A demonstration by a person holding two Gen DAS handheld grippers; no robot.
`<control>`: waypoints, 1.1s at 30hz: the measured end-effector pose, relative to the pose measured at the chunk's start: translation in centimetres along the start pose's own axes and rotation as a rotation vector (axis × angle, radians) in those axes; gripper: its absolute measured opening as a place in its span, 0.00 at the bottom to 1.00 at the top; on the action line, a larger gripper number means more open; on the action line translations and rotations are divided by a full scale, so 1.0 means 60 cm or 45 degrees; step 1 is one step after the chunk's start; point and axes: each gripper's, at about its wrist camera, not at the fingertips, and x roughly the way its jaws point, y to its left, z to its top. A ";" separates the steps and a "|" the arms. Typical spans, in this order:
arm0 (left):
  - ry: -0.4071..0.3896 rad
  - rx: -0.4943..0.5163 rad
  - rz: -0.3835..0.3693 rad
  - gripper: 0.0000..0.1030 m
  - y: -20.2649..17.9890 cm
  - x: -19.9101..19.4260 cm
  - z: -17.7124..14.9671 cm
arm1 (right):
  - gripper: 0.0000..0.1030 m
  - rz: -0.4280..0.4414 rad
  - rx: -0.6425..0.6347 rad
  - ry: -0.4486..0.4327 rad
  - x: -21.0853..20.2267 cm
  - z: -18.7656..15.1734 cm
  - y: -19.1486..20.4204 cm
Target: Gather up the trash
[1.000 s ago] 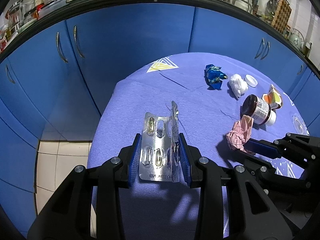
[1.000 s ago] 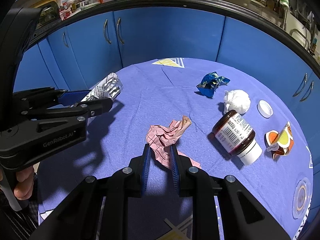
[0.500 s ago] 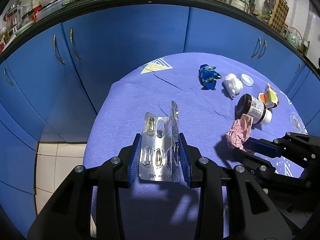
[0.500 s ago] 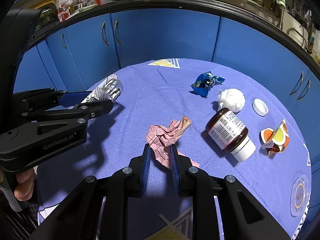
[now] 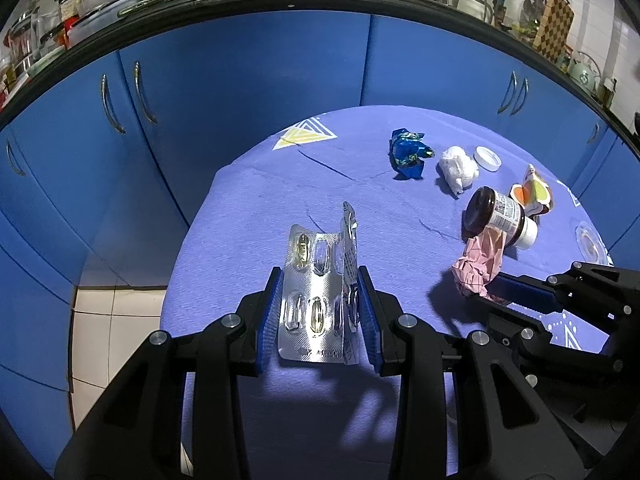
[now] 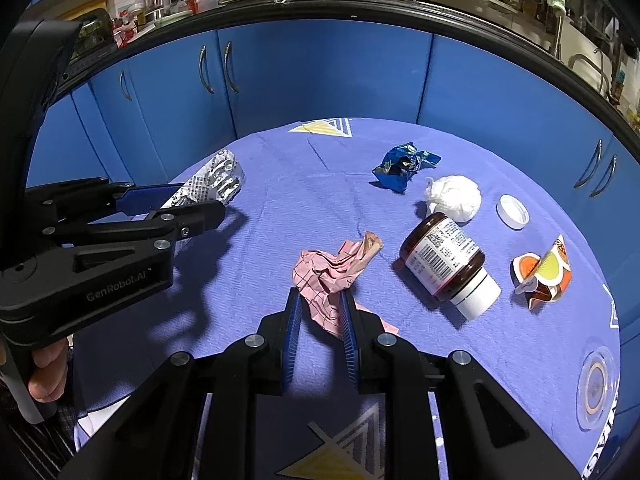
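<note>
Closest to me, my left gripper (image 5: 320, 304) has its blue pads pinching a silver pill sheet (image 5: 318, 280), folded along one side and lifted above the purple tablecloth (image 5: 248, 248). Just to its right, my right gripper (image 6: 320, 320) is clamped on a crumpled pink paper (image 6: 332, 270), which sticks up and forward out of the jaws (a loose corner trails on the cloth beneath). At the lower left of the right wrist view I can see a person's hand (image 6: 48, 376) on the left gripper's handle.

Past the pink paper lies a brown bottle (image 6: 448, 262) on its side, white cap toward me. Right of it sits a torn orange wrapper (image 6: 544, 270). Farther back are a white wad of tissue (image 6: 454, 198), a small white lid (image 6: 513, 211) beside it, and a crushed blue wrapper (image 6: 402, 166). Beyond the table stand blue cabinets (image 6: 320, 76).
</note>
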 end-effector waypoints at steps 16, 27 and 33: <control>-0.007 0.034 -0.018 0.36 -0.028 -0.003 0.003 | 0.19 -0.015 0.030 -0.012 -0.012 -0.012 -0.017; -0.013 0.083 -0.047 0.36 -0.072 -0.009 0.005 | 0.19 -0.060 0.075 -0.031 -0.039 -0.033 -0.043; -0.027 0.147 -0.089 0.36 -0.128 -0.020 0.006 | 0.19 -0.120 0.124 -0.051 -0.071 -0.060 -0.076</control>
